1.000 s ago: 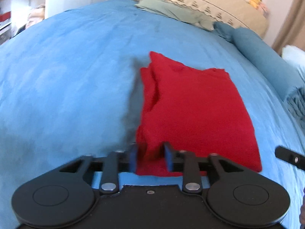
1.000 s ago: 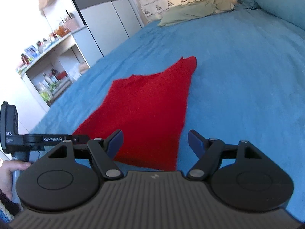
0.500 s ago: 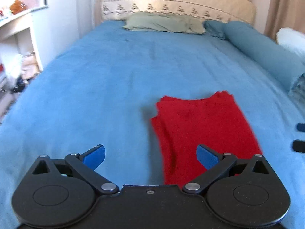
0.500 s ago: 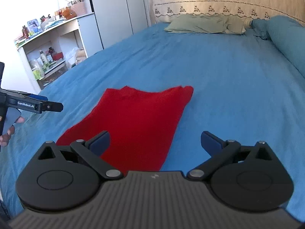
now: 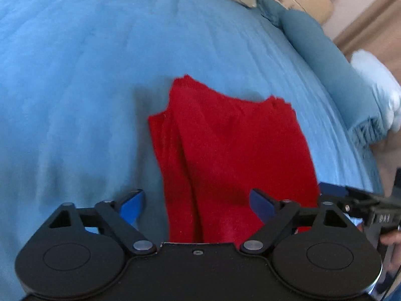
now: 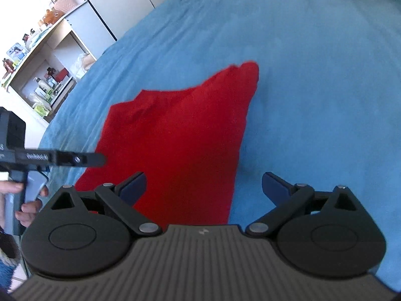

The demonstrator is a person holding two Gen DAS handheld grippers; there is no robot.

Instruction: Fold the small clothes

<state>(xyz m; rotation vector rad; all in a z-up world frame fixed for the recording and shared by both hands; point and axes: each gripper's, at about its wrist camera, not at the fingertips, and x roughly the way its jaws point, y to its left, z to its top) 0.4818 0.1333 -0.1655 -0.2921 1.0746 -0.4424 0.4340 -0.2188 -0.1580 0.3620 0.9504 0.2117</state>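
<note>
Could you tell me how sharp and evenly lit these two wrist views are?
Left wrist view: soft motion blur on the red cloth and blue blanket, fisheye bending the bed, open left tongs sharp. Right wrist view: shelf overexposed at left, blurred left tongs, open right tongs crisp.

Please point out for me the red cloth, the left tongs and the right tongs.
red cloth (image 5: pixel 240 150): left wrist view, middle of top layer.
left tongs (image 5: pixel 198 204): left wrist view, midway between fingertips.
right tongs (image 6: pixel 204 184): right wrist view, midway between fingertips.
</note>
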